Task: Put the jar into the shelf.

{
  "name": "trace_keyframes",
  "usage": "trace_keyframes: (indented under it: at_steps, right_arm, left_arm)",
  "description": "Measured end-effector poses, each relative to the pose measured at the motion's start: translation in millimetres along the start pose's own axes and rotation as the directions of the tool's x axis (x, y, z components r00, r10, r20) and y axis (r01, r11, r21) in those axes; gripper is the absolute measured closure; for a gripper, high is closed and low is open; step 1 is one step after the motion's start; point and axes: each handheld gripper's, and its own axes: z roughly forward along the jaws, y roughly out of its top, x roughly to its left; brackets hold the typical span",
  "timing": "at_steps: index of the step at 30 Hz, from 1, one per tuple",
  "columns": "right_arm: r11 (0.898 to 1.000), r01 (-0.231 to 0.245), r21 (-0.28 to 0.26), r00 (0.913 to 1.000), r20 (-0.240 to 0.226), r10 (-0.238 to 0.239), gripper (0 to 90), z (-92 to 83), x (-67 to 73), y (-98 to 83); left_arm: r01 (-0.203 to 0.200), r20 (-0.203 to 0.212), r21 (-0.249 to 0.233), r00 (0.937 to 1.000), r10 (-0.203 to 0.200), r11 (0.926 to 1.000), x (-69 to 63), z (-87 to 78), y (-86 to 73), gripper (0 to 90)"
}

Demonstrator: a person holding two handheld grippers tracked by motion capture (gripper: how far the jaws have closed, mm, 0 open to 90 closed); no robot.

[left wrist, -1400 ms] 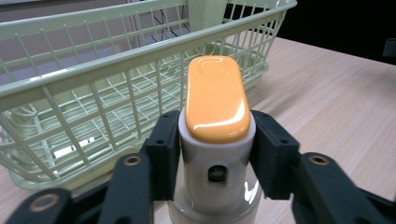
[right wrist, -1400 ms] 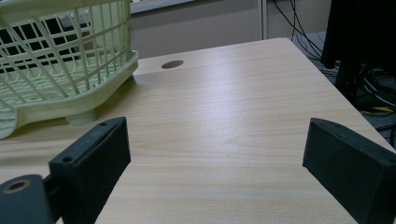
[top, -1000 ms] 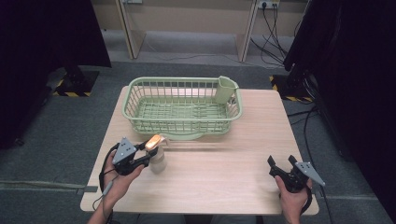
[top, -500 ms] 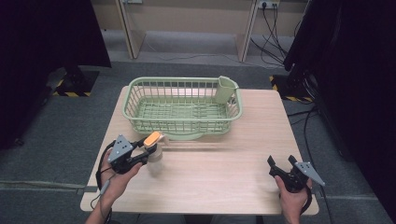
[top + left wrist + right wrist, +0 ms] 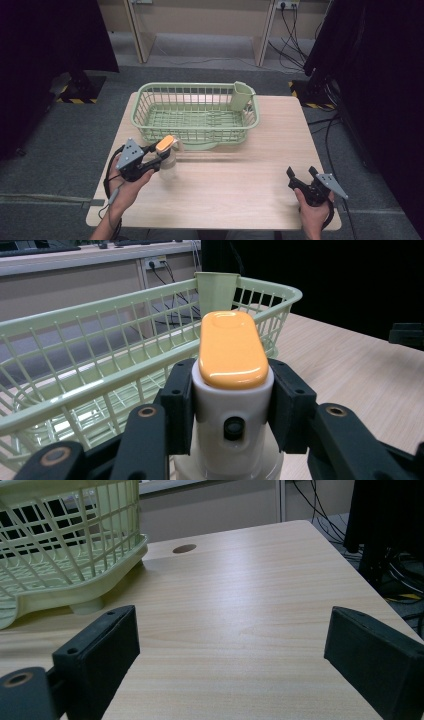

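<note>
A light wooden table [image 5: 250,190] stands on grey floor [image 5: 50,150]. A green wire basket [image 5: 195,117] rests on its far half, left of centre. A round hole [image 5: 184,548] pierces the tabletop beside the basket

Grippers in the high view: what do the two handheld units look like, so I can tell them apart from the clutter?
Both are black two-jaw tools. The left gripper and the right gripper each carry a grey three-cornered plate on top. A black cable loops from the left one along the forearm. Their flat black pads sit on linkage arms with brass-coloured pivot pins. Forearms are bare, no sleeves.
</note>
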Motion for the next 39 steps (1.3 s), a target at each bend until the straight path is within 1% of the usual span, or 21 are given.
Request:
trace_keyframes:
  at_steps: [9,17,26,39]
  right_arm:
    - [1.0,-0.002,-0.001,1.0,0.0,0.002,7.7,-0.1,-0.1,0.0]
    - [1.0,-0.004,0.0,1.0,-0.002,0.004,7.7,-0.1,-0.3,0.0]
    - [1.0,-0.002,-0.001,1.0,-0.001,0.002,7.6,-0.2,-0.2,0.0]
    - [1.0,-0.001,0.0,1.0,-0.001,0.001,7.6,0.0,-0.1,0.0]
  left_arm:
    - [-0.007,0.004,-0.022,1.0,0.007,0.9997,-0.4,2.7,16.7,57.9]
    - [-0.008,0.005,-0.028,1.0,0.008,0.9996,0.0,5.6,26.5,57.8]
    - [-0.001,-0.005,-0.05,1.0,0.001,0.9987,2.7,6.1,37.9,57.8]
    - [-0.021,-0.015,-0.071,0.9997,0.02,0.9972,3.9,4.3,56.5,57.7]
